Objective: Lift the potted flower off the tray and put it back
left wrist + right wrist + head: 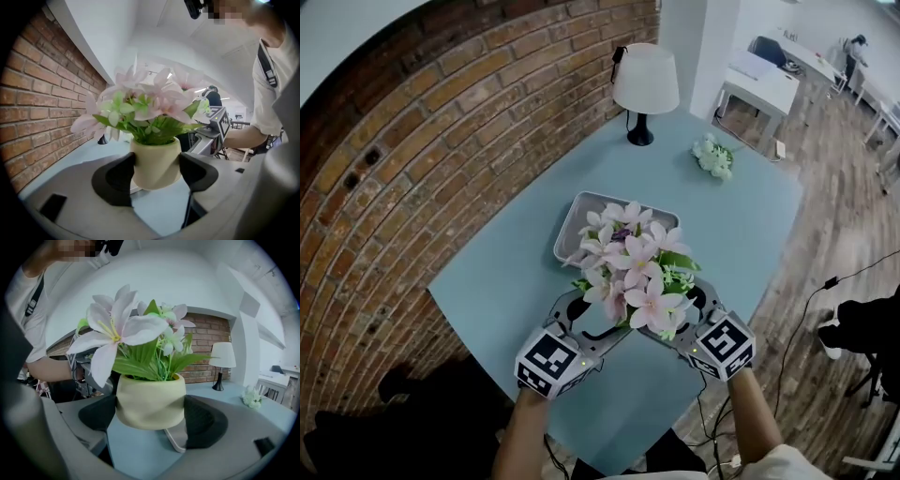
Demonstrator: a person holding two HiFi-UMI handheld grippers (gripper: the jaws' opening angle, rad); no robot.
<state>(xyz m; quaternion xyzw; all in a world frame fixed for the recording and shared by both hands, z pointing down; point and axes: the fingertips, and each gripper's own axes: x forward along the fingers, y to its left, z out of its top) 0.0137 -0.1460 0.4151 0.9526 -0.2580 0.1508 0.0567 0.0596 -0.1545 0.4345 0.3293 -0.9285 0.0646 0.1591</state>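
The potted flower (633,272), pink and white blooms in a cream pot (154,161), hangs in the air just in front of the grey tray (572,230). My left gripper (595,319) is shut on the pot from one side, its dark pads (123,173) pressed against the pot wall. From the opposite side my right gripper (684,319) is shut on the same pot (150,404). Below the pot's base a corner of the tray (173,439) and the blue table show. In the head view the blooms hide the pot.
A white table lamp (645,89) and a small bunch of white flowers (712,157) stand at the far end of the pale blue table (497,281). A brick wall (412,159) runs along the left. The table's near edge lies under my forearms.
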